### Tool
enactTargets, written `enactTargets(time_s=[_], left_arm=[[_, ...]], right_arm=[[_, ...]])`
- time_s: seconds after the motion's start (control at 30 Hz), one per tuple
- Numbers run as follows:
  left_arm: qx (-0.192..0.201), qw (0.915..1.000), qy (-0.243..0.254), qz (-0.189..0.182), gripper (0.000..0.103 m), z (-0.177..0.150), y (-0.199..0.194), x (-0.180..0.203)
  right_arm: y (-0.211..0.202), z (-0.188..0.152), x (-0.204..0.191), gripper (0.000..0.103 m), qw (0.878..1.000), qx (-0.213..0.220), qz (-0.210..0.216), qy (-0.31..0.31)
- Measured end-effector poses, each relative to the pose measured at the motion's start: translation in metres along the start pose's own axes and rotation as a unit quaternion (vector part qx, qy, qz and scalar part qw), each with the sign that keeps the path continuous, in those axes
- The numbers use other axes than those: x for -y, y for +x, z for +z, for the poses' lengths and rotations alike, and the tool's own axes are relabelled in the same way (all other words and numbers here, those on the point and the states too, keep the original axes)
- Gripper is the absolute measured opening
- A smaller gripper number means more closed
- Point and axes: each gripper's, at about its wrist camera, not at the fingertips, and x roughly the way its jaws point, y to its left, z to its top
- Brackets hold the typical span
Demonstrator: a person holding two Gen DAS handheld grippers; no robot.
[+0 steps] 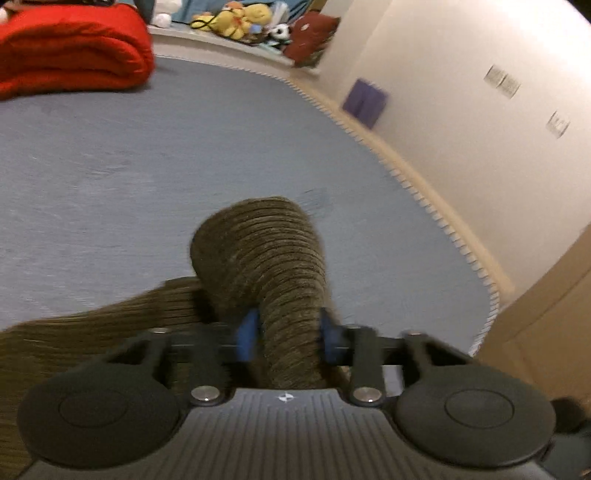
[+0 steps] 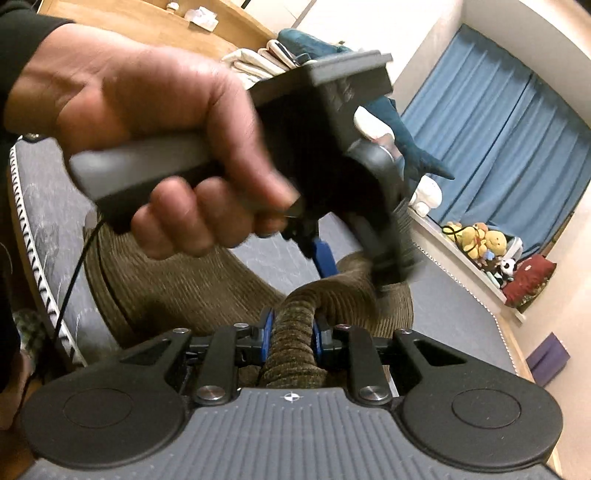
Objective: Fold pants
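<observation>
The pants (image 1: 258,254) are olive-brown ribbed corduroy, lying on a grey-blue mattress (image 1: 147,155). My left gripper (image 1: 288,332) is shut on a bunched fold of the pants, which rises between its blue pads and trails off to the lower left. In the right wrist view my right gripper (image 2: 293,332) is shut on another bunch of the pants (image 2: 177,288). The left gripper (image 2: 332,258), held in a hand (image 2: 147,122), hangs close above and in front of it, also clamping the cloth.
A folded red blanket (image 1: 70,48) lies at the far left of the mattress. Plush toys (image 1: 240,18) and a red cushion (image 1: 310,37) sit on a ledge beyond it. A white wall (image 1: 461,92) runs along the right. Blue curtains (image 2: 498,140) hang behind.
</observation>
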Motion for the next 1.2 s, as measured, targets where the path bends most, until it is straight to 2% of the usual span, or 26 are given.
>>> enactTargets(time_s=[0.03,0.2,0.27,0.3,0.33,0.4,0.43,0.5,0.6,0.7,0.73,0.77,0.83,0.9,1.0,1.2], left_arm=[[0.001,1.0000,-0.003,0.005,0.025,-0.003,-0.003,-0.004],[0.011,0.9997,-0.011,0.019,0.019,-0.010,-0.023,-0.032],[0.011,0.9995,-0.024,0.017,0.019,-0.013,-0.032,-0.046],[0.013,0.9993,-0.030,0.018,0.018,-0.015,-0.040,-0.055],[0.018,0.9991,-0.035,0.019,0.018,-0.015,-0.047,-0.063],[0.030,0.9982,-0.046,0.021,0.018,-0.013,-0.066,-0.083],[0.036,0.9978,-0.051,0.021,0.017,-0.012,-0.076,-0.093],[0.047,0.9967,-0.061,0.027,0.017,-0.012,-0.101,-0.117],[0.051,0.9931,-0.087,0.061,0.018,-0.019,-0.136,-0.158],[0.021,0.9868,-0.127,0.098,0.020,-0.032,-0.154,-0.200],[0.009,0.9838,-0.141,0.110,0.027,-0.037,-0.157,-0.213],[-0.001,0.9793,-0.157,0.127,0.034,-0.041,-0.157,-0.225],[-0.008,0.9705,-0.192,0.145,0.074,-0.047,-0.156,-0.247],[-0.014,0.9671,-0.222,0.123,0.086,-0.051,-0.151,-0.262],[-0.036,0.9605,-0.258,0.097,0.086,-0.057,-0.140,-0.277],[-0.078,0.9535,-0.286,0.055,0.086,-0.067,-0.098,-0.289]], right_arm=[[0.003,0.001,-0.001,0.022,1.000,0.002,0.002,-0.002],[0.018,0.008,-0.007,0.024,1.000,0.013,0.021,-0.019],[0.018,0.011,-0.007,0.028,0.999,0.019,0.037,-0.016],[0.017,0.014,-0.005,0.033,0.998,0.025,0.051,-0.009],[0.016,0.017,-0.003,0.041,0.997,0.034,0.071,0.002],[0.008,0.026,0.013,0.058,0.989,0.055,0.127,0.055],[0.006,0.030,0.026,0.061,0.981,0.066,0.158,0.095],[0.004,0.037,0.053,0.062,0.966,0.085,0.186,0.160],[0.013,0.038,0.085,0.068,0.956,0.087,0.174,0.219],[0.041,0.023,0.110,0.073,0.953,0.037,0.148,0.263],[0.055,0.015,0.118,0.076,0.948,0.014,0.149,0.282],[0.069,0.004,0.121,0.078,0.939,-0.019,0.157,0.306],[0.096,-0.011,0.129,0.083,0.920,-0.073,0.172,0.345],[0.118,-0.028,0.120,0.083,0.898,-0.122,0.191,0.378],[0.136,-0.045,0.106,0.086,0.869,-0.165,0.216,0.413],[0.178,-0.062,0.097,0.088,0.810,-0.219,0.248,0.485]])
